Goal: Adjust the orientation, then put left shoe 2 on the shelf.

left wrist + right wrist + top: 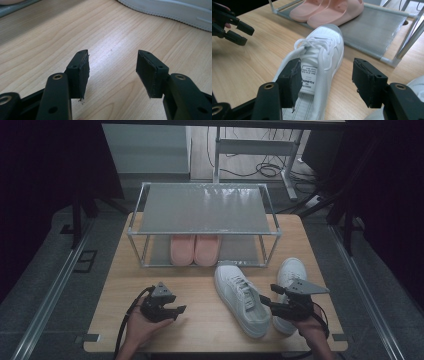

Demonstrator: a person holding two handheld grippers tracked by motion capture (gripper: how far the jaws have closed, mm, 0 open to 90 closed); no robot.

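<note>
A white lace-up sneaker [240, 297] [324, 45] lies on the wooden table [200, 320], toe toward the rack. Its mate [291, 272] stands to its right. My right gripper [267, 296] [327, 80] is open at the near sneaker's heel end. One jaw stands over the shoe's opening and the other beside its right flank, and neither pad presses on it. My left gripper [180, 312] [112, 72] is open low over bare wood, left of that sneaker, with nothing between its jaws. The sneaker's sole edge [175, 10] lies beyond it.
A two-tier metal shoe rack [132, 232] stands at the table's far side. A pair of pink slippers [194, 249] [329, 10] sits on its lower shelf [372, 35]. Desk legs and cables lie on the floor behind.
</note>
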